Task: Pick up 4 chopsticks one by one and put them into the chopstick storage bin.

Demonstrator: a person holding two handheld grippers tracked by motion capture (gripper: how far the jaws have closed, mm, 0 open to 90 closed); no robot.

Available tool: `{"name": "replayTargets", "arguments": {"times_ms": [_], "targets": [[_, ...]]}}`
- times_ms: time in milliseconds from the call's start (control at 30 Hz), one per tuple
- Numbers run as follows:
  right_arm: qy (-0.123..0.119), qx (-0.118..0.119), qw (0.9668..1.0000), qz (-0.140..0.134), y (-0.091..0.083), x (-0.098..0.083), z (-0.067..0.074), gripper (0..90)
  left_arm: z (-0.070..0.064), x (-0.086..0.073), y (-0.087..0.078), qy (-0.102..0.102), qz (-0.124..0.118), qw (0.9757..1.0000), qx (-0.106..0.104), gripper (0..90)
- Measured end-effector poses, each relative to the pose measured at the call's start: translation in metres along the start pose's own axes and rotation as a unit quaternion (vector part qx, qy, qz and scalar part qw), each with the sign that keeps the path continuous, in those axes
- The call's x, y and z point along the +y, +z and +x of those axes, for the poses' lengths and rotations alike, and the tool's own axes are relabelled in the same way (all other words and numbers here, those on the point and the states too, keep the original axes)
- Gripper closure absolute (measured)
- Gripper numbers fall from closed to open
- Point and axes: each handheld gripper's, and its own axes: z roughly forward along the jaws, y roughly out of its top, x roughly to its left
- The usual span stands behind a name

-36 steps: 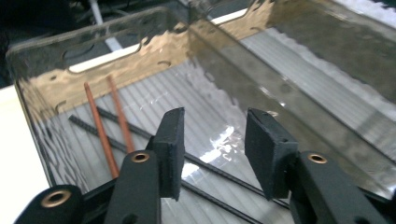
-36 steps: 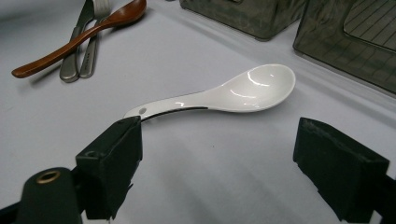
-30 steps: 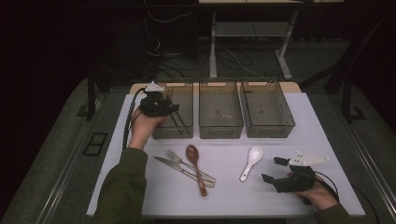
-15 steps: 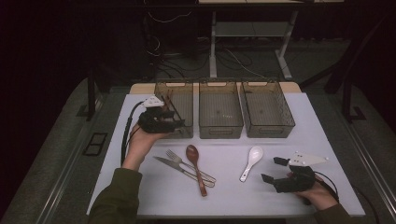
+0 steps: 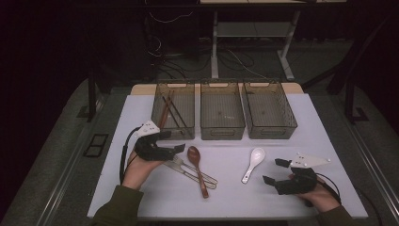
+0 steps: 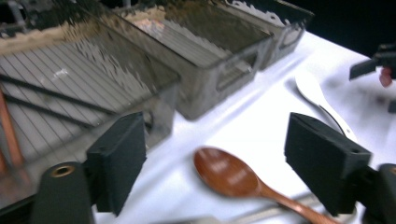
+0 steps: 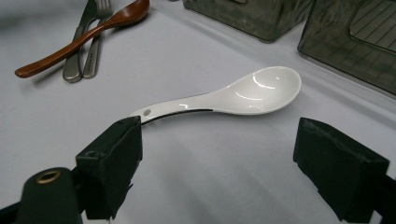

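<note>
Sorting cutlery into bins: you are partway through. Chopsticks (image 5: 168, 110) already lie in the left bin (image 5: 173, 113); the middle bin (image 5: 222, 113) and right bin (image 5: 269, 113) hold nothing that can be made out. On the table (image 5: 226, 197) four pieces remain: the wooden spoon (image 5: 197, 162), lying across a fork (image 5: 181, 165) and a knife (image 5: 197, 175), and the white spoon (image 5: 253, 162) well apart to their right. Your left gripper (image 5: 176, 147) sits just beside the wooden spoon's bowl; its jaws have just been opening and stand wide, nothing pressed between them, with the bowl ahead of them in the left gripper view. Your right gripper (image 5: 275, 172) rests near the white spoon, jaws wide and empty, the handle tip by one jaw. Judged so: one sort done, four pickups left.
</note>
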Motion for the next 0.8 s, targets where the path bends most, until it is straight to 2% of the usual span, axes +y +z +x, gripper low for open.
{"name": "replayTargets", "arguments": {"times_ms": [200, 300, 400, 533, 667, 800], "targets": [[0.0, -0.002, 1.0, -0.002, 0.0, 0.0, 0.0, 15.3, -0.011, -0.017, -0.007, 0.003, -0.013, 0.9999, -0.004, 13.3], [0.0, -0.003, 1.0, -0.002, 0.0, 0.0, 0.0, 15.3, -0.016, -0.024, -0.009, 0.0, -0.028, 0.9996, -0.007, 10.8], [-0.001, -0.004, 1.0, -0.002, -0.001, 0.0, -0.001, 15.3, -0.022, -0.031, -0.008, 0.011, -0.021, 0.9996, -0.012, 4.2], [-0.001, -0.004, 1.0, -0.002, -0.001, 0.0, -0.001, 15.3, -0.026, -0.039, -0.008, 0.018, -0.008, 0.9994, -0.028, 0.6], [-0.002, -0.003, 1.0, -0.003, -0.001, 0.001, 0.0, 15.3, -0.03, -0.046, -0.008, 0.028, 0.017, 0.999, -0.032, 0.0], [0.001, -0.007, 1.0, 0.002, 0.0, 0.0, 0.0, 15.3, -0.031, -0.052, -0.009, 0.029, 0.03, 0.9986, -0.033, 0.0]]}}
